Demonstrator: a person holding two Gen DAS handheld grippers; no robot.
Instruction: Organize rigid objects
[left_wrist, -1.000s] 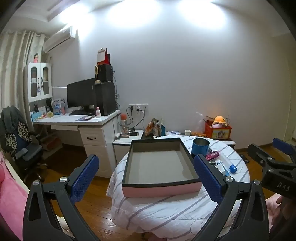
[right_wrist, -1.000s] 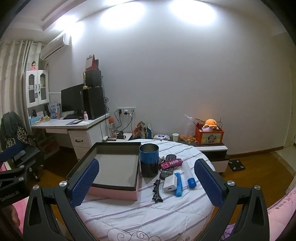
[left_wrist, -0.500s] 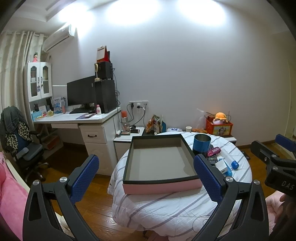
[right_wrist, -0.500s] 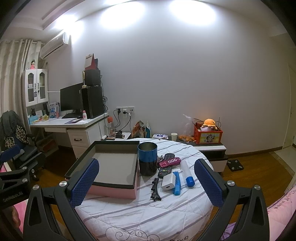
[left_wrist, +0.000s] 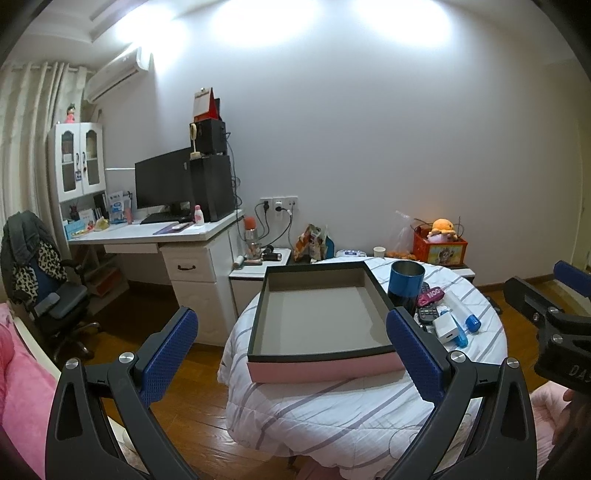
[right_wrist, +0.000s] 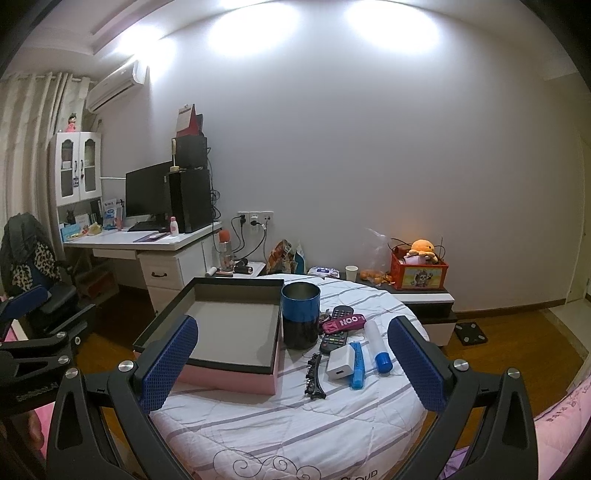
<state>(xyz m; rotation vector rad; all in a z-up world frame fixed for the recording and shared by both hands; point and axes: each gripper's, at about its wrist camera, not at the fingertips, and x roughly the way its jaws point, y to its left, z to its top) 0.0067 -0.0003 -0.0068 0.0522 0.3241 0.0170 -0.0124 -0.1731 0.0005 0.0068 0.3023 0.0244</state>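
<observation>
My pink-sided tray (left_wrist: 325, 365) sits on the left half of the round table (right_wrist: 280, 424), its grey floor bare. Just beside its right wall stands the blue cup (right_wrist: 300, 320), upright, inside hidden from me. Right of the cup lies the cluster — remote (right_wrist: 334, 334), pink tag (right_wrist: 343, 322), white charger (right_wrist: 340, 366), blue stick (right_wrist: 357, 364), white tube (right_wrist: 377, 346), black hair clip (right_wrist: 313, 376). Striped cloth lies bare along the table's near edge. My left tongs (left_wrist: 291, 350) and right tongs (right_wrist: 291, 360) are both spread wide, gripping nothing. Only the right view shows the clip; the left view shows my right tongs off the table's edge.
</observation>
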